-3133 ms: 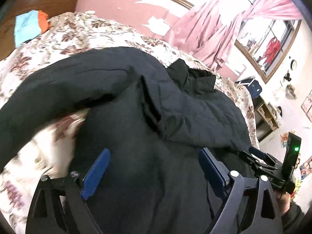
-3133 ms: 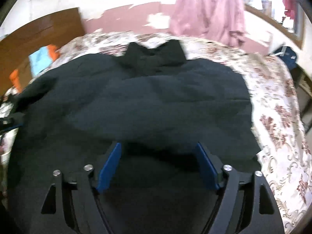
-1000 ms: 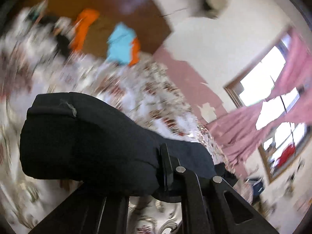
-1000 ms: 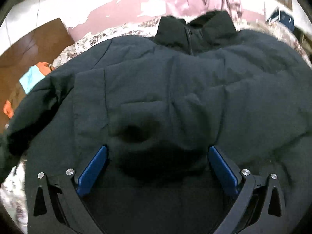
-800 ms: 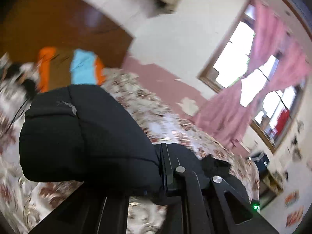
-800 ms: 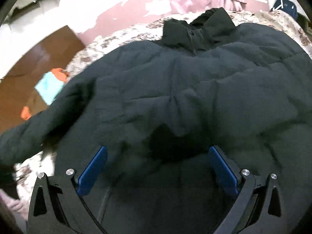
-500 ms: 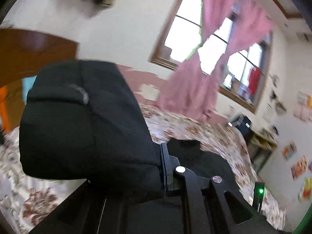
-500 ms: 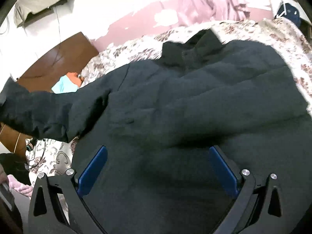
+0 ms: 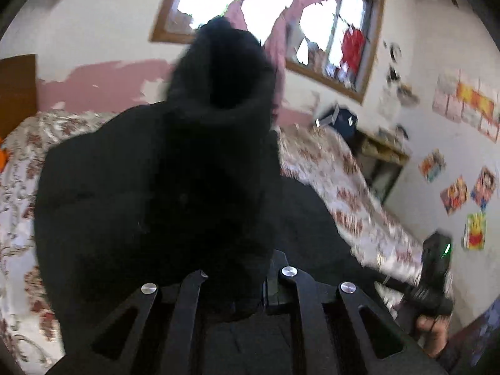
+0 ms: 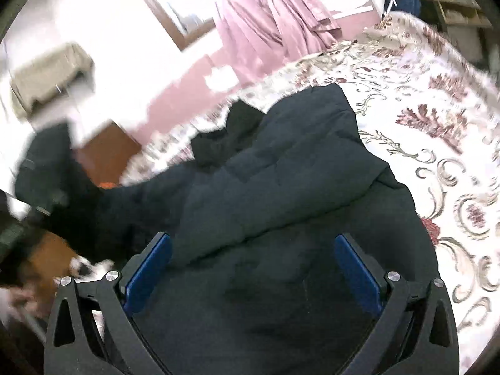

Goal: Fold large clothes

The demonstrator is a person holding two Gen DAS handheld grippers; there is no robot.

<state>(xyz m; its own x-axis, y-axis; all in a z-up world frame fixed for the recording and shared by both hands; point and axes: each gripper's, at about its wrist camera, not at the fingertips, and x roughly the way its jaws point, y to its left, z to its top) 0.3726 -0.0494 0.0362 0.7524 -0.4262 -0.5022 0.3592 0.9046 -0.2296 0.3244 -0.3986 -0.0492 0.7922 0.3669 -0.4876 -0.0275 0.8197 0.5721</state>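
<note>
A large black padded jacket (image 10: pixel 281 187) lies spread on the floral bed sheet (image 10: pixel 437 125), its collar (image 10: pixel 225 137) toward the wall. My left gripper (image 9: pixel 240 293) is shut on one sleeve (image 9: pixel 203 156), which stands up in front of the camera, cuff opening topmost, and hides the fingertips. The right wrist view shows that same sleeve (image 10: pixel 47 168) raised at the left, above the jacket's body. My right gripper (image 10: pixel 253 268) hovers open over the jacket's lower part, with its blue pads (image 10: pixel 147 268) wide apart and not gripping the cloth.
The bed (image 9: pixel 328 162) runs to a pink and white wall with a window (image 9: pixel 250 6) and pink curtains (image 10: pixel 275 15). A wooden headboard (image 10: pixel 106 156) is at the left. A shelf with a dark blue bag (image 9: pixel 340 122) stands beyond the bed's right side. A hand (image 9: pixel 431 337) holds the other gripper.
My left gripper has carried the sleeve from the bed's left side up and across over the jacket, rolling as it went. The right gripper has shifted right, still open.
</note>
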